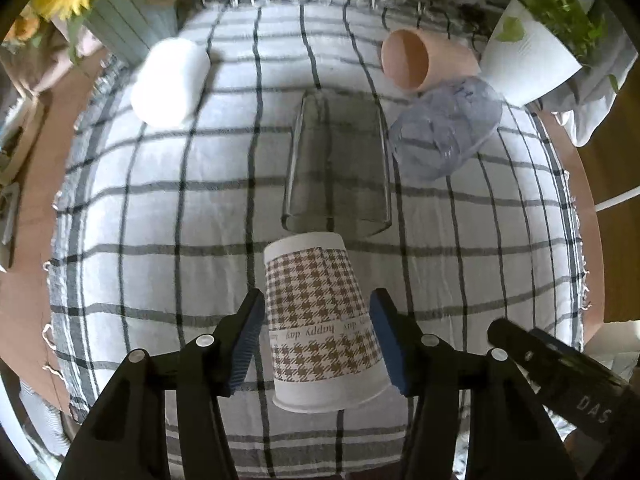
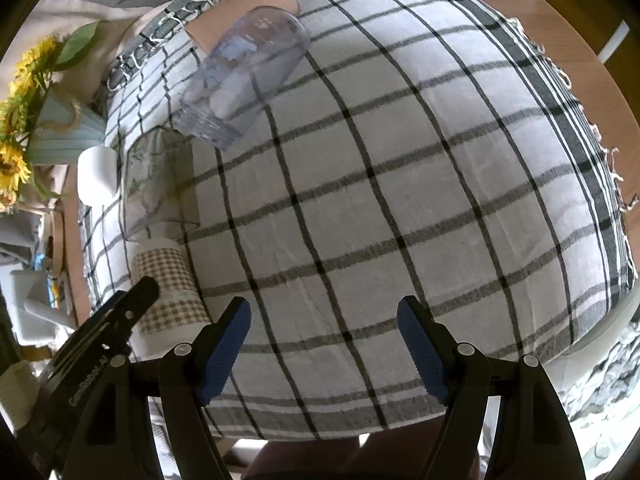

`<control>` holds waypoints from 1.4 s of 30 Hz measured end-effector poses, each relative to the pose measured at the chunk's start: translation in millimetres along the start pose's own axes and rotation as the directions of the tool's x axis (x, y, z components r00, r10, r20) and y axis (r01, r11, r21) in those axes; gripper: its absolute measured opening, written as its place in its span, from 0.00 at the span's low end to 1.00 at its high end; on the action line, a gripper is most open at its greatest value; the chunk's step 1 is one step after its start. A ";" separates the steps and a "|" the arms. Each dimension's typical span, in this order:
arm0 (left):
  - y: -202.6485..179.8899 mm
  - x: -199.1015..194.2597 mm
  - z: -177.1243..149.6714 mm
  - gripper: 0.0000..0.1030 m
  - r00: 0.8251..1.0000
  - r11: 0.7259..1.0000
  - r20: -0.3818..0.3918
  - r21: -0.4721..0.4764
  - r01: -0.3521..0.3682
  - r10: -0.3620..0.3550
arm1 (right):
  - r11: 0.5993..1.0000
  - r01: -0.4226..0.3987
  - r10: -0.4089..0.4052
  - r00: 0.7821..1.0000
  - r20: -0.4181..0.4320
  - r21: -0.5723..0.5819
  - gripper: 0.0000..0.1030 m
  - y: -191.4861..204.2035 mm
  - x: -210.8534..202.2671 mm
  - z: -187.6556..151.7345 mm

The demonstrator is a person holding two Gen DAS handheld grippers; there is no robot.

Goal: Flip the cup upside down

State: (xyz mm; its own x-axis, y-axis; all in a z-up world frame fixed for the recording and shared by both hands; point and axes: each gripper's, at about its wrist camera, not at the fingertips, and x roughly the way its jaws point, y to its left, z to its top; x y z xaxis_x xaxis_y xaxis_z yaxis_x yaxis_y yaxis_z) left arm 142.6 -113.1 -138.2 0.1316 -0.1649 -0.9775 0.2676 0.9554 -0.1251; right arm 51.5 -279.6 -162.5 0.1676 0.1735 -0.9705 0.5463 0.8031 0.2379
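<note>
Checked cloth (image 1: 168,184) is spread over the table, and near its front edge the paper cup (image 1: 320,320) is seen upside down. It is flanked by the released left gripper (image 1: 318,344), without visible contact. The right gripper (image 2: 324,344) is held spread, empty, beside it.

both wrist views look down, sharing checked cloth (image 1: 160,200).

The left gripper (image 1: 320,340) has black angular arms with round silver screw heads at the joints and ribbed blue pads (image 1: 387,340) on its fingers. The right gripper (image 2: 324,348) looks the same: black arms, silver screws, blue ribbed pads (image 2: 420,350). White lettering marks each gripper's black body.
</note>
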 end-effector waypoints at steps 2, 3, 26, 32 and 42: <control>3.0 5.0 6.3 0.54 0.999 0.999 -0.039 -0.017 0.027 -0.028 | 1.000 -0.008 0.008 1.000 0.013 0.011 0.73 1.2 -3.3 3.7; 3.4 6.5 8.7 0.54 0.999 1.000 -0.045 -0.019 0.023 -0.024 | 1.000 -0.014 0.013 1.000 0.022 0.021 0.73 1.9 -5.3 6.0; 6.6 20.6 19.3 0.55 0.995 0.999 -0.089 -0.013 0.050 -0.051 | 1.000 -0.021 0.021 0.999 0.028 0.019 0.74 13.2 -3.4 17.8; 4.0 -5.5 11.3 0.55 0.997 0.998 0.057 0.036 0.051 -0.053 | 1.000 -0.018 0.019 0.998 0.054 -0.006 0.74 15.8 -14.7 12.3; -8.6 -26.0 -1.9 0.55 0.957 0.994 0.274 0.073 0.080 -0.097 | 0.997 0.063 -0.058 0.990 0.132 -0.038 0.73 11.4 -34.0 -1.5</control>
State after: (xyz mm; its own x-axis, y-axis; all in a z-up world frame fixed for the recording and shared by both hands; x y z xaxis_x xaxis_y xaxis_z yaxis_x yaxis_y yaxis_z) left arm 135.1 -116.5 -112.0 0.3615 -0.3180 -0.8765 0.3463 0.9186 -0.1905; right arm 50.8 -275.5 -126.8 0.2429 0.0500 -0.9688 0.5241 0.8336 0.1744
